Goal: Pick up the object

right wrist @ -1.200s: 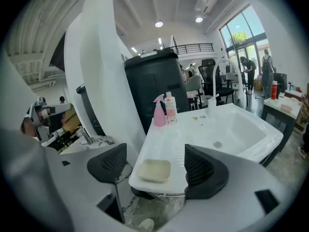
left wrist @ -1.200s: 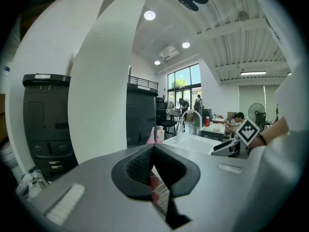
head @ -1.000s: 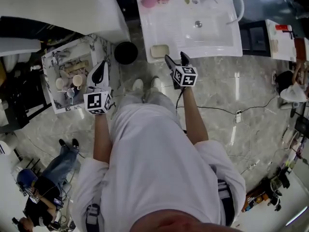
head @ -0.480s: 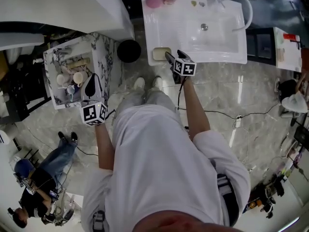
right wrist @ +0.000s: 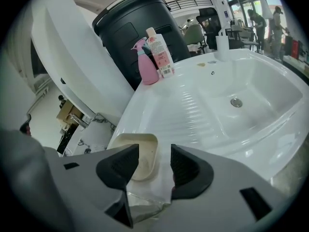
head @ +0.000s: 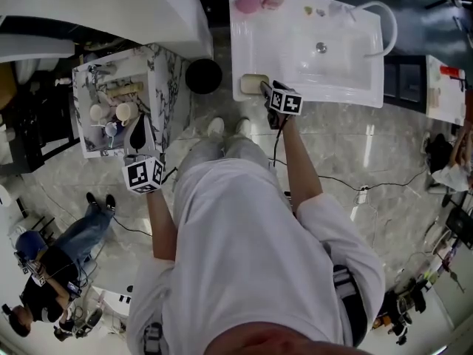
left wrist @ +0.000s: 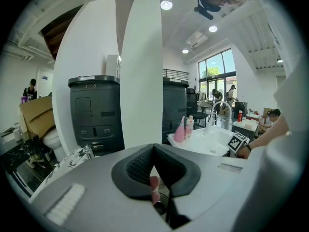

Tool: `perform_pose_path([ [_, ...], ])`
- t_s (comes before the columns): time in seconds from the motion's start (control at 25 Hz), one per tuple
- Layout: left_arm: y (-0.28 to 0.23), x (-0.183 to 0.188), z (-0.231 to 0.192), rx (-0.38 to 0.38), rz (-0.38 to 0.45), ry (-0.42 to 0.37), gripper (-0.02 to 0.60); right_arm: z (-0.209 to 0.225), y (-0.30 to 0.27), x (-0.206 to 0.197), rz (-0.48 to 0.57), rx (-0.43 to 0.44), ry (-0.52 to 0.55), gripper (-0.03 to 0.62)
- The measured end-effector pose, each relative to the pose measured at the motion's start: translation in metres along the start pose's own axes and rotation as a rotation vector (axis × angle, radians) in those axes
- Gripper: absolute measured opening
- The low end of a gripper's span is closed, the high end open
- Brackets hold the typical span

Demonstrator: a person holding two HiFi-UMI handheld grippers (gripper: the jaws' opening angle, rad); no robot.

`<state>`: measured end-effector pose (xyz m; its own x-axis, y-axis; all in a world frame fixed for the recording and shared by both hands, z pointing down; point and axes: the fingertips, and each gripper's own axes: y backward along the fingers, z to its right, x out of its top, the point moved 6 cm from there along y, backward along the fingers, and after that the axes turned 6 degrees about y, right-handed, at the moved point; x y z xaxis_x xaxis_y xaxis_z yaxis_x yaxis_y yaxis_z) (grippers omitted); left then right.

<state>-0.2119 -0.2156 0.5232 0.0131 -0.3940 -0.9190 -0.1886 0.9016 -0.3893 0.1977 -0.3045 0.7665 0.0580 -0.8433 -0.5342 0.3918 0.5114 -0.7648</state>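
Soap dish (head: 253, 84) on counter's (head: 259, 46) front-left corner. Two bottles (right wrist: 159, 54) at back-left corner, faucet (right wrist: 221, 47) back-right, basin (head: 325, 50) between. Bin (head: 204, 75) on floor just left of counter. Cabinet (head: 159, 72) holding cups (head: 126, 112) further left.

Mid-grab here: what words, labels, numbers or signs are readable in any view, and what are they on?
No text is readable in any view.
White bottle beside the pink spray bottle: the label carries print, too blurred to read.
Marker cubes: black-and-white square patterns only, no words or numbers.
Dark cabinet: front panel shows small marks, too small to read.
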Motion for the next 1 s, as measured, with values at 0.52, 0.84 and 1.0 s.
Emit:
perform_pose_path([
  [0.52, 0.015, -0.009, -0.006, 0.038, -0.006, 0.013, -0.002, 0.002, -0.007, -0.003, -0.096, -0.036, 0.063, 0.043],
  [0.84, 0.020, -0.012, -0.010, 0.047, -0.004, 0.022, -0.002, 0.001, -0.009, -0.002, -0.117, -0.043, 0.066, 0.015],
  [1.0, 0.020, -0.010, -0.009, 0.037, 0.003, 0.022, -0.002, -0.002, -0.003, -0.001, -0.107, -0.042, 0.069, 0.015],
])
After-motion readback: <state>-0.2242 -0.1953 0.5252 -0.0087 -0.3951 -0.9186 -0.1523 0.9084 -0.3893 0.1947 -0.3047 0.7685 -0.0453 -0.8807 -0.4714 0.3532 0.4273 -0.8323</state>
